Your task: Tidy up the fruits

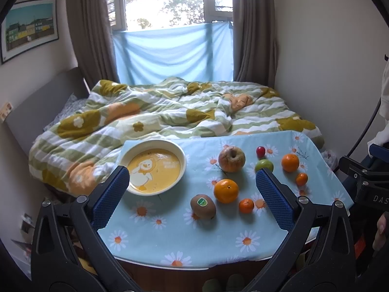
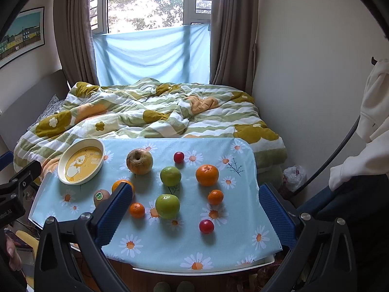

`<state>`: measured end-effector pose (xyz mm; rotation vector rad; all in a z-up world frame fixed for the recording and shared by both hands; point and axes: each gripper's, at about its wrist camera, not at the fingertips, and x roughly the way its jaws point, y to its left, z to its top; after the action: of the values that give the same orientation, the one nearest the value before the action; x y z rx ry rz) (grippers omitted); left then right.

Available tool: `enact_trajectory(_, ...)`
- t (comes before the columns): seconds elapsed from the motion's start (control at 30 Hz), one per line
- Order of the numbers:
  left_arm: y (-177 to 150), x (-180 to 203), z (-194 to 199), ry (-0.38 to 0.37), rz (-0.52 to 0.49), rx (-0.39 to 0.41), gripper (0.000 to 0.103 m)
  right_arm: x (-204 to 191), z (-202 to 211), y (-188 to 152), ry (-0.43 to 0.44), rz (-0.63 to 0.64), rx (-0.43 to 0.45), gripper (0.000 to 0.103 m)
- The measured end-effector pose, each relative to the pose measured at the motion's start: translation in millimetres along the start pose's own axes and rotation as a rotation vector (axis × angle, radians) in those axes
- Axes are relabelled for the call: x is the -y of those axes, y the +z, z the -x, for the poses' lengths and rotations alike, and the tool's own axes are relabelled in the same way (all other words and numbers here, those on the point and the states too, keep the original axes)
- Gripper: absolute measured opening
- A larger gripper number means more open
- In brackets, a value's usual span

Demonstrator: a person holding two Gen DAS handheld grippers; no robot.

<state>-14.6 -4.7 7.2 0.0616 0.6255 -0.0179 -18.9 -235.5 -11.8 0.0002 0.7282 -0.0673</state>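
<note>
Pale blue cloth printed with daisies covers a small table (image 2: 170,250) at the foot of a bed with a green and yellow striped quilt (image 2: 150,112). On the cloth's far left sits a round cream plate (image 2: 63,160) with a yellow duck design, nothing in it. To the plate's right the fruit lies scattered, none touching: a wrinkled brown apple (image 2: 139,161) at the back, two green apples (image 2: 170,176) near the middle, two large oranges (image 2: 207,175), three small tangerines (image 2: 215,197), a kiwi (image 1: 203,206) with a green sticker toward the front left, and two small red fruits (image 2: 206,226).

Both tools hover at the table's near edge, holding nothing. The left gripper (image 1: 192,187) has its blue-padded jaws spread wide, framing the plate's edge, kiwi and one orange. The right gripper (image 2: 194,209) is equally wide apart, framing the middle fruit.

The plate lies leftward of all the fruit, so each piece likely travels left; the left gripper looks nearer plate and kiwi.
</note>
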Motion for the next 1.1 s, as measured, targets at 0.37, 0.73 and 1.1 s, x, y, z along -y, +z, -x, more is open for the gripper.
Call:
enact_trajectory(0.37,1.4,2.2,1.6,-0.002,0.001,0.002,0.103,1.1,1.6,-0.6,0.002,0.001,0.004,0.103)
enact_trajectory(0.73,3.2,2.3,3.4,-0.001,0.005,0.003,0.103,0.4,1.1,-0.5,0.003,0.0,0.007,0.103)
enact_trajectory(1.1,4.7,0.1,3.8,-0.005,0.013,0.002,0.103,0.0,-0.2,0.0,0.005,-0.002,0.007,0.103)
